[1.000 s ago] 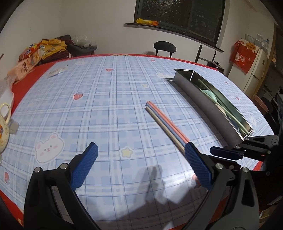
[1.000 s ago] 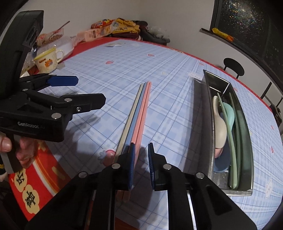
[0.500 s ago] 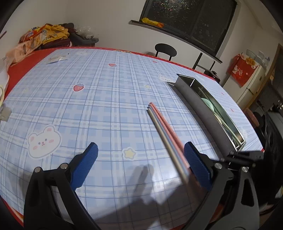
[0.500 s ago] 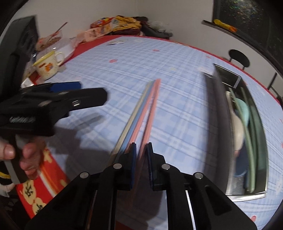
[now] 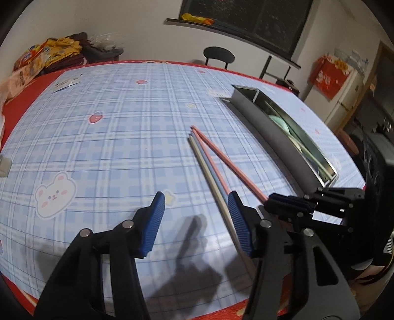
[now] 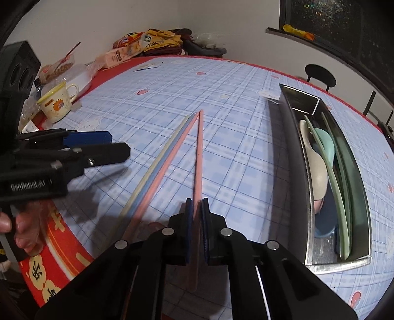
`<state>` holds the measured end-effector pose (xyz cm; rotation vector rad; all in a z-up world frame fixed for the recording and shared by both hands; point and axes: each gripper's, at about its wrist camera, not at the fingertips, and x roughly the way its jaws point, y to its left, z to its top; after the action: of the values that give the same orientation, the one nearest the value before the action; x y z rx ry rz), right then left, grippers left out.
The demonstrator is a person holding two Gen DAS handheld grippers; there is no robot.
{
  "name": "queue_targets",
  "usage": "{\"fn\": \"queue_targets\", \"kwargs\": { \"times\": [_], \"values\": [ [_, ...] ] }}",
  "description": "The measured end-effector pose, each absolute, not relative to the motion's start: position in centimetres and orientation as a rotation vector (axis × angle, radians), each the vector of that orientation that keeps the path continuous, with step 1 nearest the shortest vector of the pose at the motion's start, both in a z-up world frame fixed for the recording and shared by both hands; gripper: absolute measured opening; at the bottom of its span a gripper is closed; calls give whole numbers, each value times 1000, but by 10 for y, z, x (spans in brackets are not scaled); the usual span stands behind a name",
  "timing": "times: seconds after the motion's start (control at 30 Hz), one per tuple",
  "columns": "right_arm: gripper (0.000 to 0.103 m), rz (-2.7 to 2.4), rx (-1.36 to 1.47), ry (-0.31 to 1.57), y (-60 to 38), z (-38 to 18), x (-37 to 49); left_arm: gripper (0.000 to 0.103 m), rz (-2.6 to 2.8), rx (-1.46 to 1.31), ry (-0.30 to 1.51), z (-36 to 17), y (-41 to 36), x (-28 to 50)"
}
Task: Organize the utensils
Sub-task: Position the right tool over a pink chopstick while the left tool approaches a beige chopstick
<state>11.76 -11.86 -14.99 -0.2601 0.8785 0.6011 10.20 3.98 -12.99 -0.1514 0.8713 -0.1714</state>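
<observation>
Right wrist view is showing the right hand-held gripper (image 6: 197, 221) clamping the thick end of one pink chopstick (image 6: 198, 157), its tip angling away from the three chopsticks (image 6: 157, 167) lying together on the desk (image 6: 221, 81). The left hand-held gripper (image 5: 194, 221) is hovering with fingers apart, holding nothing. To do this well, the stick should be kept level and lowered lengthwise into the steel utensil tray (image 6: 290, 157), beside the spoons (image 6: 317, 157). Checked blue cloth is covering the desk; a dark window (image 5: 246, 19) is looming behind.
</observation>
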Motion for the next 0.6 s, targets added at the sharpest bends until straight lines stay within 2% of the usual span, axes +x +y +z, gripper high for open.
{"fn": "queue_targets", "kwargs": {
  "times": [0.6],
  "values": [
    [12, 654, -222, 880, -120, -151, 121, 56, -123, -36, 927, -146, 17, 107]
  ]
}}
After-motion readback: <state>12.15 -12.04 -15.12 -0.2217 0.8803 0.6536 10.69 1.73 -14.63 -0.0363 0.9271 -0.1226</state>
